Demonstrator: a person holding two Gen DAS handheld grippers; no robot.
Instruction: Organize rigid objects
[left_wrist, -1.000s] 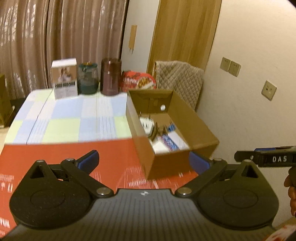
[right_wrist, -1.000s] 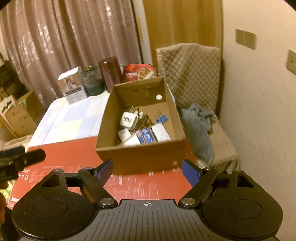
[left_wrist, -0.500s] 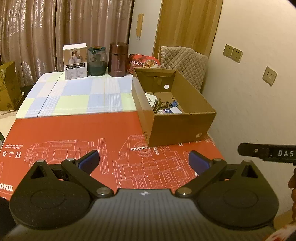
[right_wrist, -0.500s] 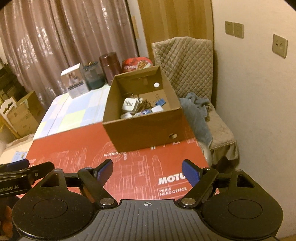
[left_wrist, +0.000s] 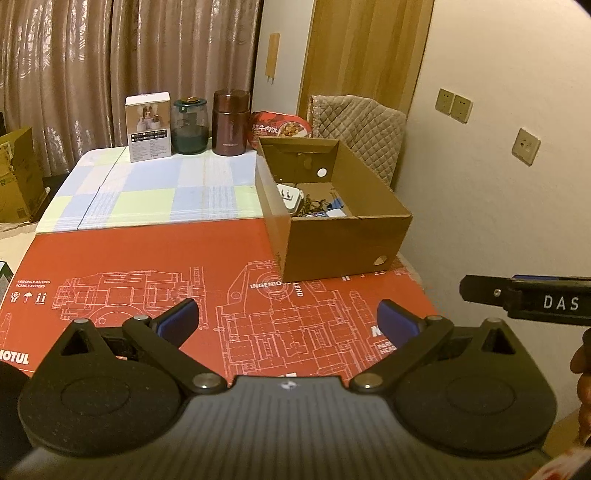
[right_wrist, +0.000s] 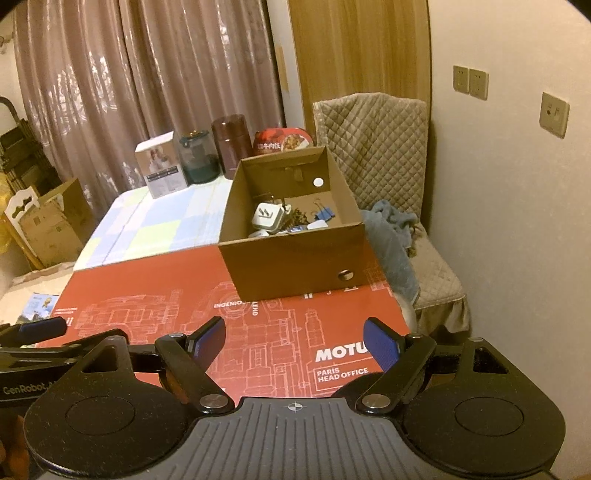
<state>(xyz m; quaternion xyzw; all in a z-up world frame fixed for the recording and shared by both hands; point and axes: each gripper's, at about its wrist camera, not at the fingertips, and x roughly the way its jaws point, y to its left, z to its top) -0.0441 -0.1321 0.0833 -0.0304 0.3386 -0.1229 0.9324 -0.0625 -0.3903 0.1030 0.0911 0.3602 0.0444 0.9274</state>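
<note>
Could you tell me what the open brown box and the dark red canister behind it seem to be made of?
The box looks like plain matte corrugated cardboard: raw brown walls, folded flaps, punched finger holes. The canister seems to be metal or coated plastic with a glossy maroon finish, judging by its sheen; the pictures cannot settle which.

Brown canister (left_wrist: 231, 124), green jar (left_wrist: 190, 126)
</note>
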